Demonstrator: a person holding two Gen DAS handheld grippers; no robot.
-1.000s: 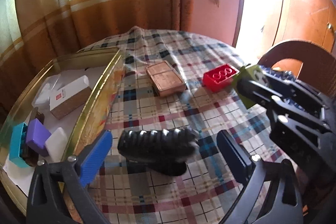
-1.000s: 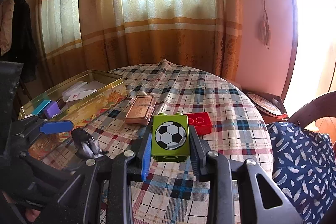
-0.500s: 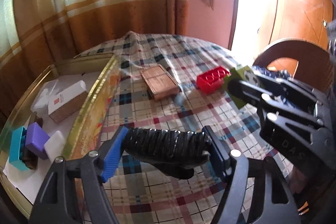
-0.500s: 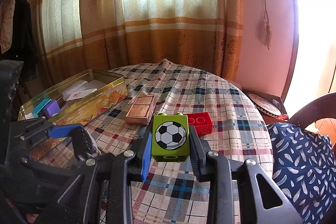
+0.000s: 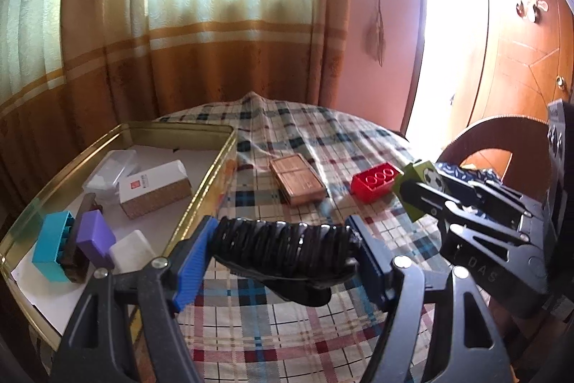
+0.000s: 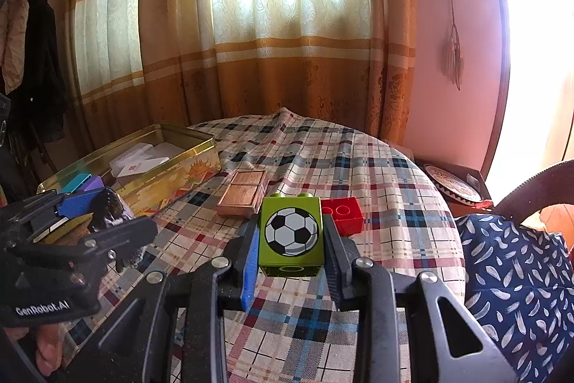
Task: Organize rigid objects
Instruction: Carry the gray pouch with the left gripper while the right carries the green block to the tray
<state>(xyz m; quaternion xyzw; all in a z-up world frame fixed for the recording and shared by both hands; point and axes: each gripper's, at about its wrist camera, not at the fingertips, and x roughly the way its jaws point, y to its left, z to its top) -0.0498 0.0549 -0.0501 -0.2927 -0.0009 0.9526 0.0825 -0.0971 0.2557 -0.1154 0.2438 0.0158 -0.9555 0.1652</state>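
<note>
Your left gripper (image 5: 283, 252) is clamped end to end on the black ribbed object (image 5: 283, 248), low in the centre of the left wrist view; its jaws have just been closing, and the object now sits between the blue pads, clear of the checked cloth. The hold is only on its two narrow ends, and a dark, heavier-looking part hangs below the ribbed body. If you swing it quickly, it could pivot between the pads or slip out onto the worktop (image 5: 323, 340).

Your right gripper (image 6: 291, 234) is closed tight on the green football block (image 6: 291, 234), in the middle of the right wrist view, held up off the cloth. That grip looks square and safe.

The gold tin (image 5: 211, 189) lies at the left of the left wrist view, just beside the black object, and already holds the white box (image 5: 154, 189), the teal block (image 5: 50, 246), the purple block (image 5: 95, 237) and other small pieces. The near end is crowded, so dropping the black object there could knock those pieces over; the rim could also catch its hanging part if you come in low.

The two grippers are close together, at the right of the left view, so they may collide if both head for the tin at once. The copper case (image 5: 297, 180) and red brick (image 5: 375, 180) are still on the cloth beyond.
</note>
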